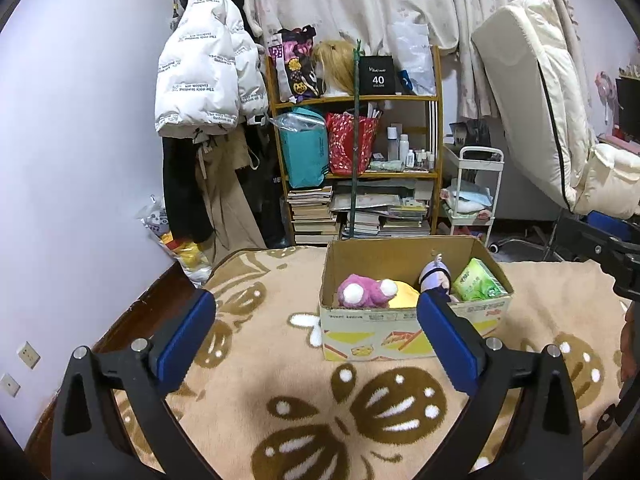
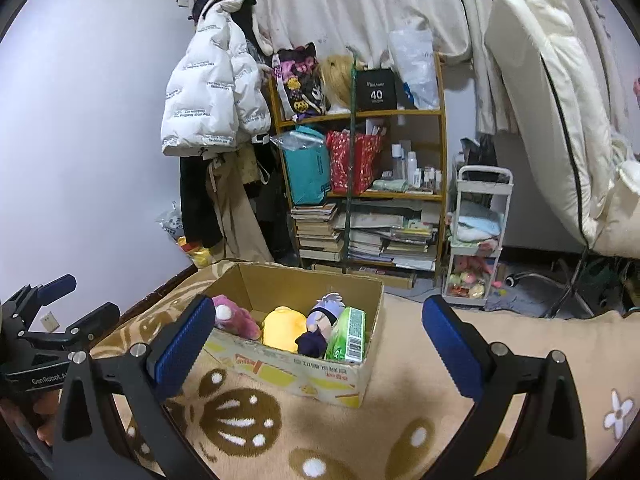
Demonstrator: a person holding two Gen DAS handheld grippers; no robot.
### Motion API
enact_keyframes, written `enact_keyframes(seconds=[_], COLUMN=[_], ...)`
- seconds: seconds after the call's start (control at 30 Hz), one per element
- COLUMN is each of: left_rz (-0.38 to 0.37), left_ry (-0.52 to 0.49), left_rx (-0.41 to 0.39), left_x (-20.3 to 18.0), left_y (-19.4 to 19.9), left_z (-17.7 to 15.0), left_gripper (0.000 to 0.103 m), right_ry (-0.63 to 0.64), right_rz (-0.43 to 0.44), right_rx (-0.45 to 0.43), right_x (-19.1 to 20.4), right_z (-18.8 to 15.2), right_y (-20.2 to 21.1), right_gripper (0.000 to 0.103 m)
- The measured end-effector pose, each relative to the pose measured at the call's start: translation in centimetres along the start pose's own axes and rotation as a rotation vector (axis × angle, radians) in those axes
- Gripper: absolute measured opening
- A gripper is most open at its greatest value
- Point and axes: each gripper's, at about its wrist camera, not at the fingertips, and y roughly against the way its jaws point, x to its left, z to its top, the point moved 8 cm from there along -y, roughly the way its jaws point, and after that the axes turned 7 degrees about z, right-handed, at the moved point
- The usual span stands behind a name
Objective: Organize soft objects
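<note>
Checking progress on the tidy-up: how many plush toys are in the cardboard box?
3: a pink plush at the left end, a yellow plush in the middle, a purple-haired doll beside the green tissue pack. Others may lie underneath.

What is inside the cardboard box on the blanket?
The cardboard box holds a pink plush, a yellow plush, a purple-haired doll and a green tissue pack. Anything under them is covered.

Toy-filled cardboard box (image 2: 320,376) between parted tongs (image 2: 318,320)
</note>
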Motion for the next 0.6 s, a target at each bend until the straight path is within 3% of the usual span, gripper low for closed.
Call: enact_keyframes(seconds=[0.6], left_rz=[0.021], left_ry=[-0.022], left_rx=[-0.029], left_x=[0.4], left_y=[4.7], left_z=[-2.2], left_gripper=[0.1], right_ry=[-0.021], right_rz=[-0.044], right_rx=[-0.042], right_x=[0.3], right_z=[-2.4], right_y=[6.2], right_gripper=[0.103])
